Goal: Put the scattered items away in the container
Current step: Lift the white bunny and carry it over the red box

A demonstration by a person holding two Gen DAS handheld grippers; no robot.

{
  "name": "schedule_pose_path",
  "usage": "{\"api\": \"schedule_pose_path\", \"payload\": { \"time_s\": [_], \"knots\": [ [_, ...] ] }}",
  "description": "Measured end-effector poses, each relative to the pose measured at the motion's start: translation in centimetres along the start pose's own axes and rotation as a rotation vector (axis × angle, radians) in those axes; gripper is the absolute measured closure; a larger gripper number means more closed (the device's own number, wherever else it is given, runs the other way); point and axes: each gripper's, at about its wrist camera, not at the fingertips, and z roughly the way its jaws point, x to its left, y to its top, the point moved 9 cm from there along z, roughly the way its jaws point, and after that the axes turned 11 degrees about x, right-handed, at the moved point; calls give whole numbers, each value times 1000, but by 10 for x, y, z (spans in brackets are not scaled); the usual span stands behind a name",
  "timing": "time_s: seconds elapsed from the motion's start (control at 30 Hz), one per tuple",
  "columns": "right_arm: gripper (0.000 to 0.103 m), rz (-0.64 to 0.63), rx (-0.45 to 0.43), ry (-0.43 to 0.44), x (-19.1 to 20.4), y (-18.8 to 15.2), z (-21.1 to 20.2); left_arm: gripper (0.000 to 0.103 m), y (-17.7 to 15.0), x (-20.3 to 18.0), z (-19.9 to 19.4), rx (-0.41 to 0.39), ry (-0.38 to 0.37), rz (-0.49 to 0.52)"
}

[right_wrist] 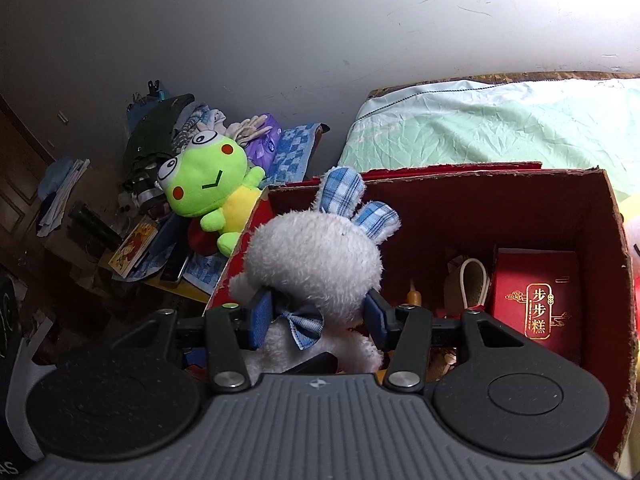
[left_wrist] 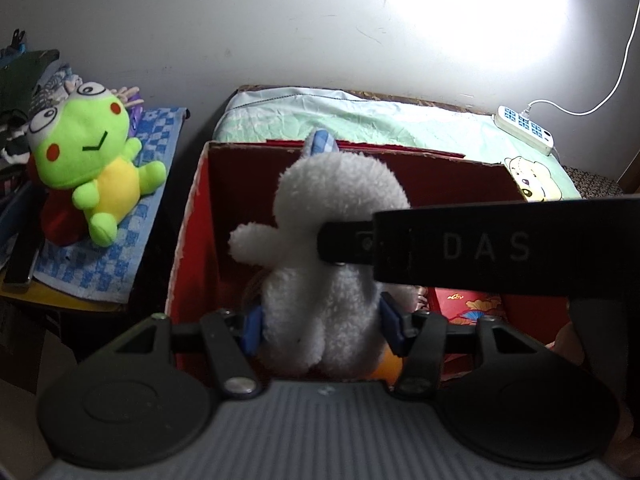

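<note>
1. Behind everything stands a pale wall (left_wrist: 240, 20), lit hard at the upper right, with a bed (left_wrist: 360, 120) under a mint-green sheet against it.
2. Near the bed's front edge sits the red cardboard box (left_wrist: 192, 240), its top open, which is the container for this job.
3. Both my claws pinch one white plush rabbit (left_wrist: 332, 240) with blue checked ears, held over the box's left part.
4. My left claw (left_wrist: 322, 324) presses its blue pads into the rabbit's lower body, one pad on each side.
5. My right claw (right_wrist: 320, 316) squeezes the rabbit just under its head, by the blue bow tie (right_wrist: 304, 326); in the left wrist view its black finger reaches across from the right onto the toy.
6. Inside the box, to the right, lies a dark red packet (right_wrist: 536, 300) with gold characters, and beside it something with a white cord loop (right_wrist: 474, 284).
7. Left of the box, on a cluttered surface, a green frog plush (left_wrist: 96, 160) lies on a blue checked towel (left_wrist: 100, 264).
8. Far right on the bed rests a white power strip (left_wrist: 524, 128) with its cable running up the wall.
</note>
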Motion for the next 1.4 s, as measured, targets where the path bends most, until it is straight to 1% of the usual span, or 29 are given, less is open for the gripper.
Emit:
{"api": "schedule_pose_path", "payload": {
  "time_s": [0.23, 0.53, 0.7, 0.83, 0.93, 1.07, 1.2, 1.3, 1.4],
  "knots": [
    [51, 28, 30, 1, -6, 6, 14, 45, 6, 4, 13, 25, 6, -1],
    [51, 31, 84, 4, -13, 9, 34, 44, 7, 9, 29, 68, 15, -24],
    [51, 38, 100, 10, -16, 10, 41, 42, 6, 6, 33, 75, 52, -6],
    [51, 41, 103, 22, -19, 11, 44, 42, 6, 6, 35, 74, 60, -4],
    [51, 55, 103, 38, -21, 13, 45, 38, 6, 5, 33, 65, 65, -1],
    [51, 50, 102, 52, -19, 16, 46, 39, 7, 4, 24, 32, 108, 19],
    [51, 45, 113, 78, -15, 16, 51, 42, 7, 9, 21, 33, 127, 8],
    [51, 26, 125, 96, -11, 16, 55, 43, 4, 11, 20, 35, 157, 14],
    [46, 18, 142, 108, -9, 16, 59, 43, 3, 14, 21, 39, 178, 18]
  ]
}}
